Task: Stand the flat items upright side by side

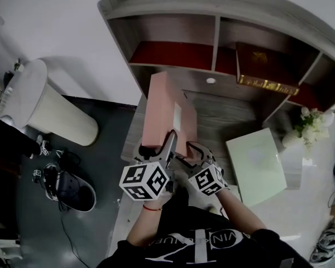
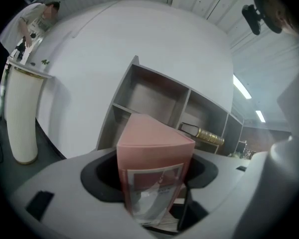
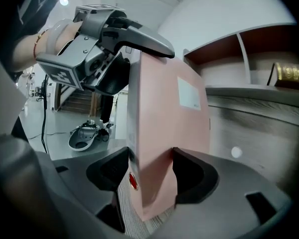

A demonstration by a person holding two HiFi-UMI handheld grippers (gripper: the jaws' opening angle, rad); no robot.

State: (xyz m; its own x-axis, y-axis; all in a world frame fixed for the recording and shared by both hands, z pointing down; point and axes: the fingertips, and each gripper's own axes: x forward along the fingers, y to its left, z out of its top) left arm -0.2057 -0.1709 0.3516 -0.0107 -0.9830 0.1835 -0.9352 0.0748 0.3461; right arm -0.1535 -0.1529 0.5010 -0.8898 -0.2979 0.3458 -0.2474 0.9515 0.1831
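Head view, closest in: the left gripper [image 1: 168,143] and the right gripper [image 1: 191,151] sit side by side on the near end of the pink box [image 1: 164,110]. Each gripper view shows its jaws set wide and pressed onto the box's two broad faces. The box is held upright over the wooden desk [image 1: 223,121], though whether its lower edge touches I can't tell, and a pale green box [image 1: 257,163] lies flat to its right. Further back, the shelf unit [image 1: 216,35] holds a dark gilt-edged book [image 1: 262,66] right of the divider.
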